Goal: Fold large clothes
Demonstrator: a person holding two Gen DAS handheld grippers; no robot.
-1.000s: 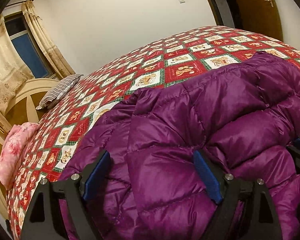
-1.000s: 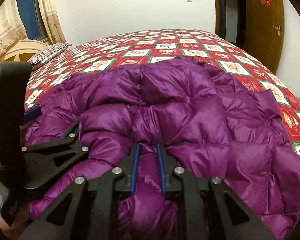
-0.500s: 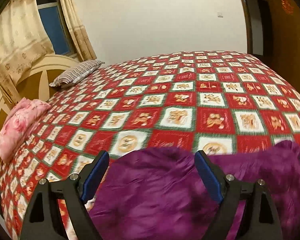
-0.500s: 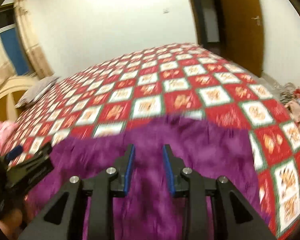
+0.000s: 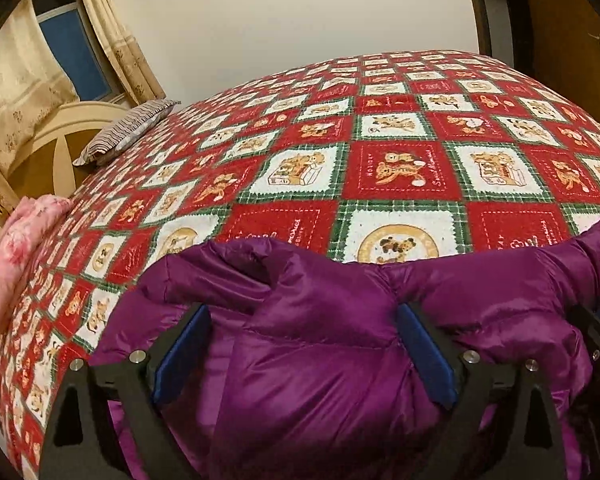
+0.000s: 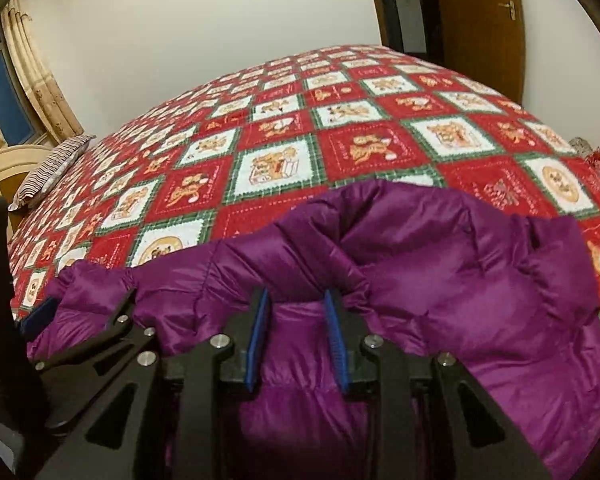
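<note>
A purple quilted down jacket (image 5: 320,312) lies bunched at the near edge of the bed; it also shows in the right wrist view (image 6: 440,264). My left gripper (image 5: 300,328) is open wide, its blue pads astride a puffed fold of the jacket. My right gripper (image 6: 298,312) has its jaws a narrow gap apart with jacket fabric between the blue pads; whether it grips is unclear. The left gripper's fingers (image 6: 112,332) show at the left of the right wrist view, close beside the right one.
The bed carries a red, white and green patchwork cover (image 5: 400,168). A striped pillow (image 5: 128,130) and a pink bundle (image 5: 20,252) lie at the head end by a cream headboard (image 5: 40,148). A wooden door (image 6: 480,28) stands at the far right.
The jacket was pulled toward me, from spread wide over the bed to bunched at the near edge. Both views tilted up, then settled. The right jaws have parted a little.
</note>
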